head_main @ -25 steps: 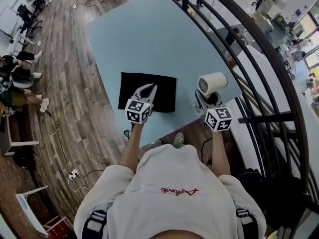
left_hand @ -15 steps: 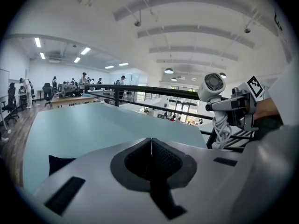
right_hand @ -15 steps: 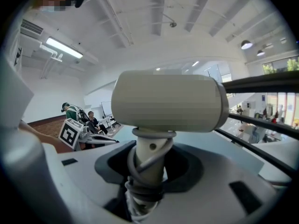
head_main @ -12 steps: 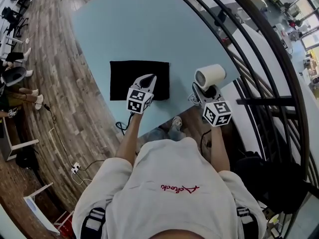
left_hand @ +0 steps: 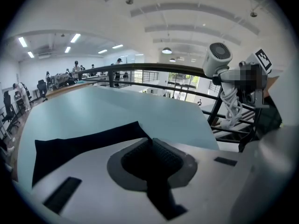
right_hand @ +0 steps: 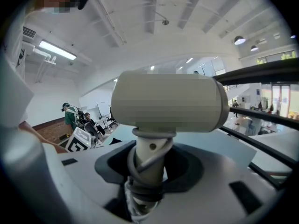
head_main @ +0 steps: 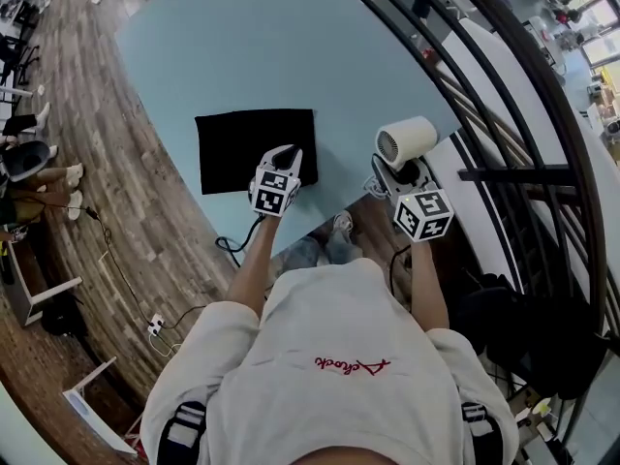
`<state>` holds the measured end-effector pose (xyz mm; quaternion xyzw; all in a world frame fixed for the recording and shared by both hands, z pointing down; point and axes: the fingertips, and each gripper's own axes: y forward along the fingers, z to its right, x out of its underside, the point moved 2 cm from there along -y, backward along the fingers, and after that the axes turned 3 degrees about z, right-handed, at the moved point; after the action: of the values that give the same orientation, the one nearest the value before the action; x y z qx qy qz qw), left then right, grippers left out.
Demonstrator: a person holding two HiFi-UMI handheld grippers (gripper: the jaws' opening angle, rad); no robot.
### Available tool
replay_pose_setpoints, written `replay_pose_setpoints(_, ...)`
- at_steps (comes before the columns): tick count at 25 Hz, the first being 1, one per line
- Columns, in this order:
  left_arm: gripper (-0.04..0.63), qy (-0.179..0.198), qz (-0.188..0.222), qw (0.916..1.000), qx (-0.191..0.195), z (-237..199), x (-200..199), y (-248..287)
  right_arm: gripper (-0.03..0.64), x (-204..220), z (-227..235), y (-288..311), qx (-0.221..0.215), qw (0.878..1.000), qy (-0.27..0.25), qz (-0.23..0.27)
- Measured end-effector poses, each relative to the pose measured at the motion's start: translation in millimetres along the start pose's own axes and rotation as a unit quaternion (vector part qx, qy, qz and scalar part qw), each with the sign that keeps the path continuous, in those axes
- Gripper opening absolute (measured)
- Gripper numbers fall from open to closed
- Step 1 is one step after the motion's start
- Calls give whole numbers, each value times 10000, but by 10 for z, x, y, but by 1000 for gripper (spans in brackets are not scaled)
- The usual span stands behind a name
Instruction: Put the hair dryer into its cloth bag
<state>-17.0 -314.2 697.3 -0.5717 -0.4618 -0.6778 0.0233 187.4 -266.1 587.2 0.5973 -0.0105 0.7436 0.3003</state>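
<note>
Pale blue table. On it, near the front edge: black cloth bag, flat, long side across the head view.

Hair dryer off to the right, in the air by the table's near right corner, apart from the bag. Barrel roughly level, long axis crosswise, grille end toward the left gripper. Handle back along the right gripper, pinched between its jaws (cord wound round the handle).

Left jaws pressed together, empty, at the bag's near right corner; contact unclear.
</note>
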Motion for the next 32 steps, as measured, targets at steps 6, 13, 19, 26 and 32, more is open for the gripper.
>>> replay_pose_setpoints(6, 144, 127, -510, 9986, -114, 32, 275, 247, 186, 68, 147, -51, 73, 9999, 80, -24)
replay_pose_setpoints(13, 120, 308, -967, 9944, -278, 16, 364, 388, 186, 133, 236, -111, 122, 9998, 162, -94)
replay_pose_setpoints(19, 78, 233, -1154, 9926, -299, -23, 409, 513, 186, 173, 318, -97, 159, 9996, 204, -148)
replay_pose_setpoints(26, 23, 170, -1181, 9924, -303, -51, 370, 533, 186, 109, 342, -59, 129, 9996, 192, -143)
replay_pose_setpoints(32, 23, 63, -1005, 9943, -336, -68, 293, 446, 186, 126, 319, -1, 71, 9997, 195, -143)
